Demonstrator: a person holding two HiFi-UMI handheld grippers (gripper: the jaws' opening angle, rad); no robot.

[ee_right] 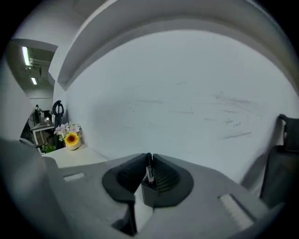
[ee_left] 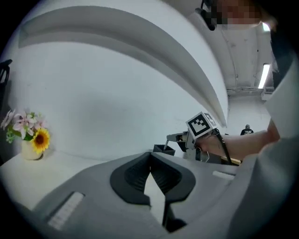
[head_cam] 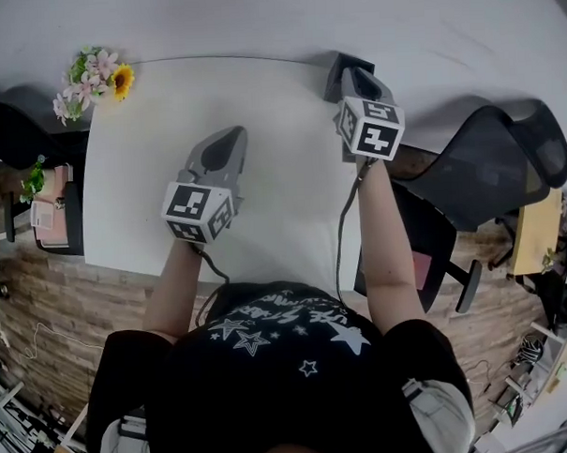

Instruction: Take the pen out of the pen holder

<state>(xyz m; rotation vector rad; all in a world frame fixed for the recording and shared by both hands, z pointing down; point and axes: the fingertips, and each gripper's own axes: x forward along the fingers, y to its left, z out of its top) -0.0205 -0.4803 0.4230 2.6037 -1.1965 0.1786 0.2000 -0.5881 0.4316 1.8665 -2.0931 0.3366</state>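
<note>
The right gripper (ee_right: pixel 149 158) has its 2 fingers closed on the top of the pen (ee_right: pixel 150 172). The pen's lower end reaches into the mouth of the dark pen holder (ee_right: pixel 148 196), which stands near the far right edge of the surface (head_cam: pixel 167 132). The grip is thin and high up. A tilted pull could scrape the pen on the rim, tip the holder, or let the pen slip free. The left gripper (ee_left: pixel 150 158) hovers apart, fingers together on nothing — the holder has no support.
</note>
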